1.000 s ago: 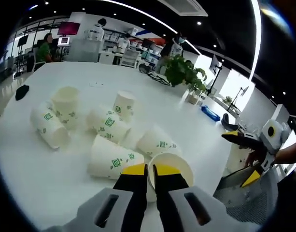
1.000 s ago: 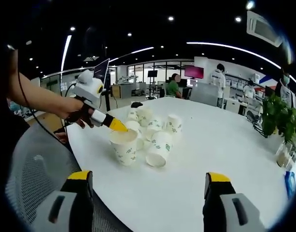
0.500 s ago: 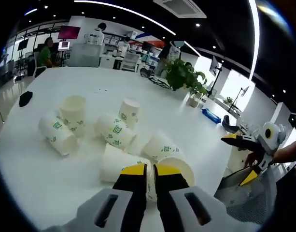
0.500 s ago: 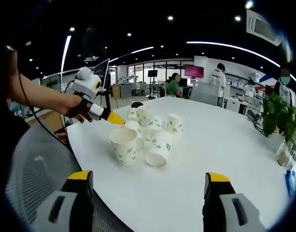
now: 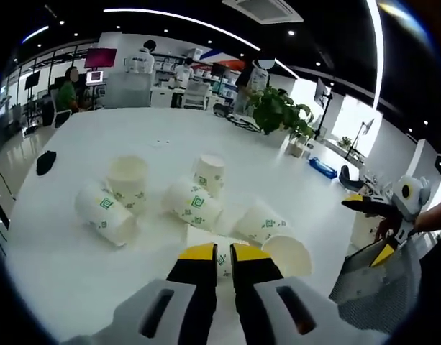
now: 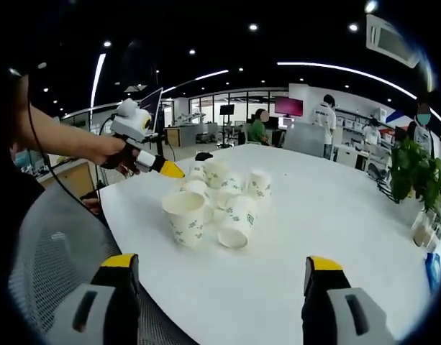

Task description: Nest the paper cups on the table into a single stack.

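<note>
The left gripper view looks across the white table (image 5: 55, 266) at the paper cups (image 5: 198, 205) from close by: several lie on their sides in a loose cluster, one stands mouth-up at the left of the group, and one upright cup (image 5: 288, 253) sits nearest, just right of the jaws. The left gripper (image 5: 221, 253) has its yellow-tipped jaws pressed nearly together with nothing visibly between them, raised above the near cups. At the right edge of this view the right gripper (image 5: 371, 230) appears in a person's hand, its jaws spread wide, beside a mesh chair back (image 5: 375, 295).

The right gripper view takes in the whole cluster from farther off, with the upright cup (image 6: 184, 217) at the front. It also shows the person's bare forearm (image 6: 69, 144) reaching in from the left, the hand gripping the left gripper (image 6: 170, 170) just above the cups. A potted plant (image 6: 414, 176) stands at the right. The right gripper's own jaws stand far apart, holding nothing.
</note>
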`<action>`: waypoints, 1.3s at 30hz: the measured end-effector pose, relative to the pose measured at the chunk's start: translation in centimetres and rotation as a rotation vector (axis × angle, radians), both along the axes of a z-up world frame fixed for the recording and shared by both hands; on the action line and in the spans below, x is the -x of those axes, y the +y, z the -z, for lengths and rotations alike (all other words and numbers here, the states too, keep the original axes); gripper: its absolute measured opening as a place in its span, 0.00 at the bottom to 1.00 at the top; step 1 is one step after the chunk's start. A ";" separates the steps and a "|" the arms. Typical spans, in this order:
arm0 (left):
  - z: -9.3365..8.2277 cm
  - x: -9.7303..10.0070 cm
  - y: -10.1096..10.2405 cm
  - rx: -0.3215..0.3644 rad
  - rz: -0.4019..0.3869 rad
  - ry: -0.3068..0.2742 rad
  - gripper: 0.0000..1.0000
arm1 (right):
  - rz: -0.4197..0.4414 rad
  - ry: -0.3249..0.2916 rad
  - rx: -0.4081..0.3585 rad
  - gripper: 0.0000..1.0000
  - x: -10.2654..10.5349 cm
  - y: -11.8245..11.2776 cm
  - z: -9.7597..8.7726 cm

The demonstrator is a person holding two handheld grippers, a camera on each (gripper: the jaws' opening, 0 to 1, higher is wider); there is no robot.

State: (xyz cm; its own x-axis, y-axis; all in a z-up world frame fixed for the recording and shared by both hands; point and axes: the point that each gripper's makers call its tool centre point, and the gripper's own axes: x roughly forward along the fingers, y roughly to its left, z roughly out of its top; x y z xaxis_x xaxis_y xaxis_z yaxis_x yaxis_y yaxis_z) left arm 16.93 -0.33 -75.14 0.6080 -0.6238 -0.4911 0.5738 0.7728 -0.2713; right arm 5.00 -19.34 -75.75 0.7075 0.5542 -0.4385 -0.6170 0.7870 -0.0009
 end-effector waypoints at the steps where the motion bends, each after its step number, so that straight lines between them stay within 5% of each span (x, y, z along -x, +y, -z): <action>1: -0.1 -0.2 0.2 -0.004 0.001 -0.005 0.06 | -0.001 0.000 0.000 0.96 0.0 0.0 0.0; 8: 0.4 -1.8 1.7 -0.043 -0.001 -0.018 0.08 | -0.004 0.002 0.002 0.97 0.1 0.2 -0.1; 24: 2.9 -3.1 1.9 -0.058 0.098 0.092 0.11 | -0.004 0.010 0.028 0.96 0.0 0.0 0.4; 39: 4.0 -2.8 0.7 0.047 0.171 0.186 0.11 | 0.009 0.018 0.033 0.96 0.0 -0.2 0.5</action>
